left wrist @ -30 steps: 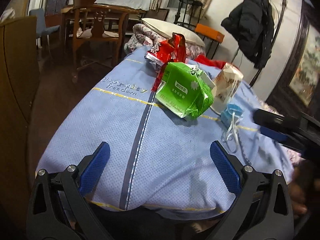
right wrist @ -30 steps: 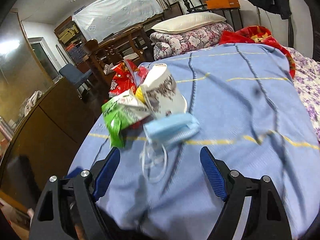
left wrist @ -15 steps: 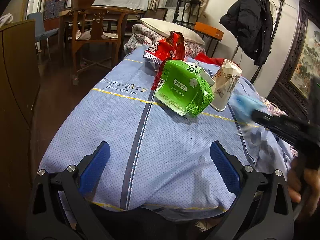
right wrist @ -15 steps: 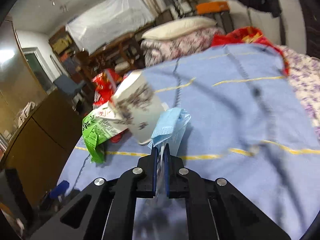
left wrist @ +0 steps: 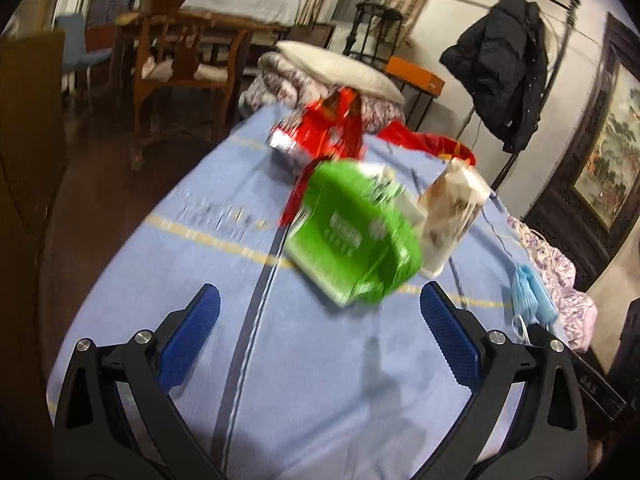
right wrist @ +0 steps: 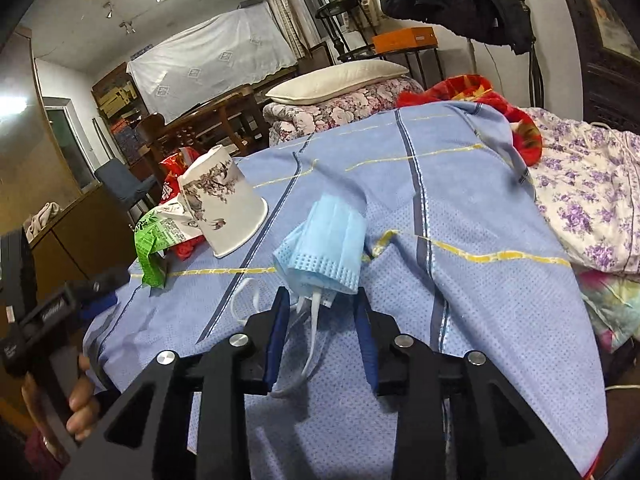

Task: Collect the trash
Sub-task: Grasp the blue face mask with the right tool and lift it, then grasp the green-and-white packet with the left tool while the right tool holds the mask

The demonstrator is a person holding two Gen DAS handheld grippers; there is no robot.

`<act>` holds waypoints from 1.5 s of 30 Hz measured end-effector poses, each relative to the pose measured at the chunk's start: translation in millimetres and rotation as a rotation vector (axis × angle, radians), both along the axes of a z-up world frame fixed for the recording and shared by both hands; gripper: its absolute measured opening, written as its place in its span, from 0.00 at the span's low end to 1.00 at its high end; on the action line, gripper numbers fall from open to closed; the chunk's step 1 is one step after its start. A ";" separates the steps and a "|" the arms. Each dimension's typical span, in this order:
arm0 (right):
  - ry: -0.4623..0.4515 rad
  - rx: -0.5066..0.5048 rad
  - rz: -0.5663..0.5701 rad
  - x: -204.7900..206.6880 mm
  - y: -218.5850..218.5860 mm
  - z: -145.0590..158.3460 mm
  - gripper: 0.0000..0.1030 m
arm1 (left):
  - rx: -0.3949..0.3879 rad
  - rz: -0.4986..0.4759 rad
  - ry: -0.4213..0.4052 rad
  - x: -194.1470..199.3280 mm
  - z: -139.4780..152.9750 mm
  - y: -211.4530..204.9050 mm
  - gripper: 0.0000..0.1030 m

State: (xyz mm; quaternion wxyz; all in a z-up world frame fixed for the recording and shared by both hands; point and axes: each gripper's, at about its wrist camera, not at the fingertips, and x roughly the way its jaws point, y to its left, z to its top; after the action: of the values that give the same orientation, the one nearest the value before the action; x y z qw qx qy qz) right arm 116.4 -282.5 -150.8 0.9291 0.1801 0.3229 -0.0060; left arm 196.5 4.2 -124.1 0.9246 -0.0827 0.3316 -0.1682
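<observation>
- You work in a crowded bedroom, and the surface is a bed under a blue blanket (right wrist: 472,320) with yellow lines; all the trash lies on it.
- The green packet (left wrist: 354,238) leans beside the paper cup (right wrist: 222,210), with a red wrapper (left wrist: 320,132) behind both. Leave this group for later.
- Your left gripper (left wrist: 320,344) has its fingers spread wide and empty, short of the green packet.
- Your right gripper (right wrist: 322,334) has just been opening; the pads are released, and the blue face mask (right wrist: 324,248) lies on the blanket just beyond the tips, only its white straps between the fingers.
- If the mask is your target, I think you should push forward until the folded cloth, not the thin straps, is between the pads, and then close firmly.
</observation>
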 end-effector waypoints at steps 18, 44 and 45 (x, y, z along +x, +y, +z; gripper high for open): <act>-0.028 0.047 0.001 -2.3 0.4 0.0 0.51 | -0.041 -0.015 0.037 43.4 -6.7 -2.7 0.77; -0.049 0.120 -0.015 -7.5 -14.0 -2.4 0.51 | 0.138 -0.041 -0.049 11.4 -6.9 -21.4 0.75; -0.050 0.122 -0.015 -7.7 -14.3 -2.5 0.51 | 0.147 -0.037 -0.043 12.6 -8.0 -21.5 0.75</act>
State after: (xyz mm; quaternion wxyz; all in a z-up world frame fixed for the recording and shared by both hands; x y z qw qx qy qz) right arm 108.7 -296.8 -153.3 0.9241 0.2389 0.2982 0.0111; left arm 209.1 -17.4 -132.1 0.9318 -0.0049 0.3247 -0.1624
